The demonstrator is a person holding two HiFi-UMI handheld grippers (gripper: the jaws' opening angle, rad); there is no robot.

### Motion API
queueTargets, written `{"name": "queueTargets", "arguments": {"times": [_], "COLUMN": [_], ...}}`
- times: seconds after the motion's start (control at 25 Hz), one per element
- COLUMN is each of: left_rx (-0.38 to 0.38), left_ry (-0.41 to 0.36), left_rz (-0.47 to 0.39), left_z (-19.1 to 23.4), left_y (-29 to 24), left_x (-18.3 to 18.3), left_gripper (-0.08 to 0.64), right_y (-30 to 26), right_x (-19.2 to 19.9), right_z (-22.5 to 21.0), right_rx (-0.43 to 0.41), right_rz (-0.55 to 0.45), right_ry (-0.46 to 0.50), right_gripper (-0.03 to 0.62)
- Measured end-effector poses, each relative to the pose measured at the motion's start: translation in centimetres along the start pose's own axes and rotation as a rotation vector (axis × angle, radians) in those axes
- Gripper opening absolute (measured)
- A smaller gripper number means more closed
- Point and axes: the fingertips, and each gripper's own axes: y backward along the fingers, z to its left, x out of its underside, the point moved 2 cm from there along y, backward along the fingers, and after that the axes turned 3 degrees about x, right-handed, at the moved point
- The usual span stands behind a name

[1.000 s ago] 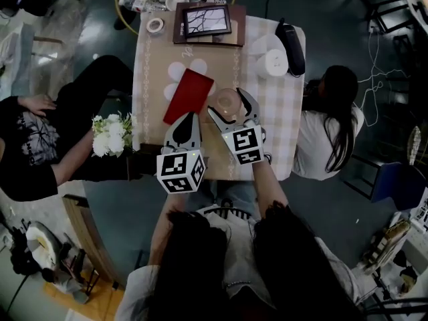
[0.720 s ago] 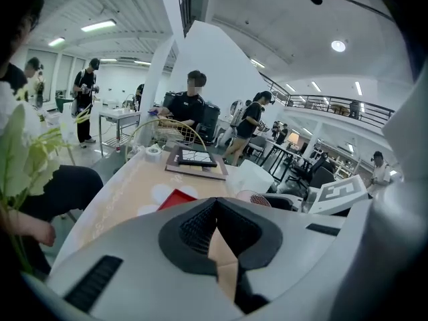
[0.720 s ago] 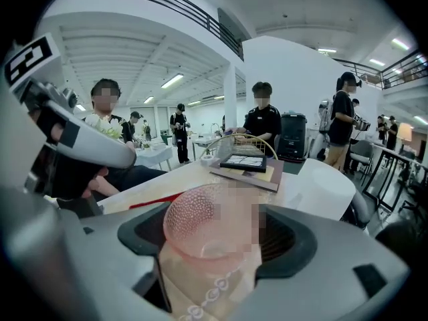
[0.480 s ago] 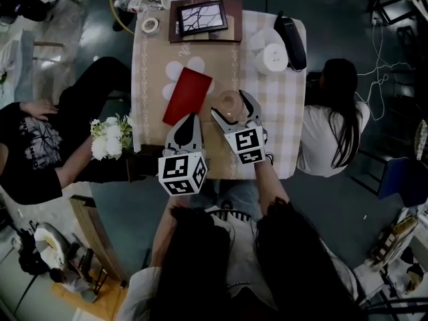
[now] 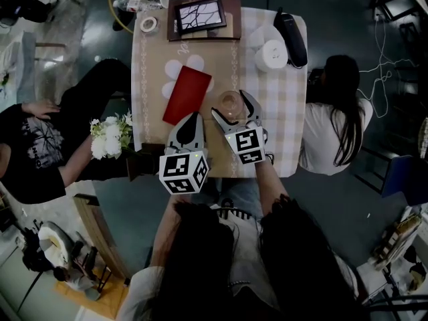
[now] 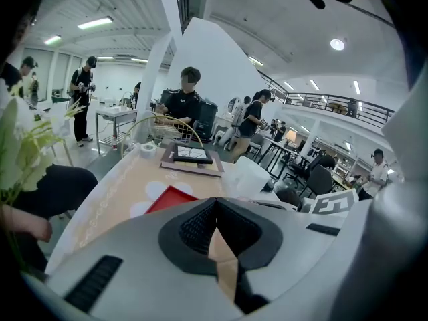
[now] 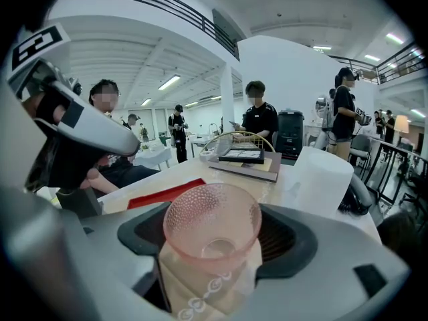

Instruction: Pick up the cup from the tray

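The cup is pink bumpy glass and it's sitting right in the right gripper, with the jaws closed in on it and a pad against each side of the rim. It's upright, mouth open to the top. It isn't on the tray though, it's just off the red tray's right edge, over the tan runner with the white flower print. Can't tell if its base is on the cloth or a hair above it. The left gripper is near the tray's lower corner, clenched tip to tip with nothing in it. The table has a checked cloth under the runner. At the far end there's a frame lying on a brown board, with a tape roll to its left. Two white paper rolls and a long black thing sit on the right side. White flowers hang by the left edge. One person in black sits on the left and another in a white top on the right. The floor is dark, with cables lying off to the right. From the gripper views the room is a big white hall with strip lights, a railed balcony, desks and a few people standing around at the back.
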Motion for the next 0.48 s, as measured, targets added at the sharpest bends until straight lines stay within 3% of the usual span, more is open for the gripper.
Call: {"name": "queueTargets", "arguments": {"times": [0.48], "left_rx": [0.016], "left_ry": [-0.041], "left_rz": [-0.022], "left_z": [-0.8], "left_y": [1.3], "left_x": [-1.2], "left_gripper": [0.009], "right_y": [1.7], "right_x": [-3.9], "right_z": [-0.1], "right_rx": [0.020], "right_rz": [-0.083], "right_ry": [0.019], "right_gripper": [0.399]}}
